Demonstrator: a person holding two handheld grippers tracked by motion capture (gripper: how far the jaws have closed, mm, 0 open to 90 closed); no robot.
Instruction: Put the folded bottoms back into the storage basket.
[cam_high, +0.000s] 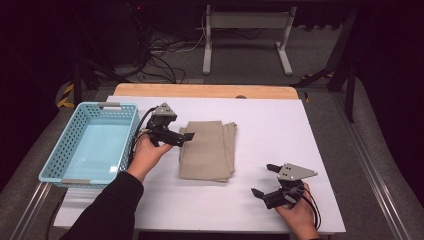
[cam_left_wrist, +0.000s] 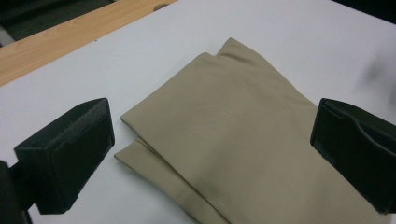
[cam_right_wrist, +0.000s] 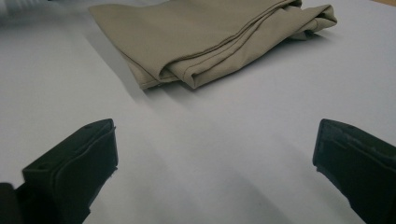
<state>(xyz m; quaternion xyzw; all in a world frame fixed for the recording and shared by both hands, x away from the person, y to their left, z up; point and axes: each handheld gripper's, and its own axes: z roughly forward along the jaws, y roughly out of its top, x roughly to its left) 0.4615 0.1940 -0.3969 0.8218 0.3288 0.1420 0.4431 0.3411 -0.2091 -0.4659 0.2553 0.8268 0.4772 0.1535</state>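
Left hand-held gripper (cam_high: 184, 136) hovers wide open at the folded tan cloth's (cam_high: 207, 150) left edge, mid-tabletop (cam_high: 270, 125) beside the blue basket (cam_high: 127, 132); right hand-held gripper (cam_high: 265, 180) gapes open, well apart.

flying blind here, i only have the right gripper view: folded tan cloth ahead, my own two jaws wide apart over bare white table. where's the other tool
Observer: The left tool is at the folded cloth's left edge, jaws open, nothing held.
Operator: anything to drop the cloth into
Observer: Yes, a light blue basket sits at the table's left side, just beyond the left hand.
Operator: is the basket empty
Observer: Its floor looks bare in the high view.
Operator: what's past the cloth
Observer: The white board ends at a wooden strip along the far edge.
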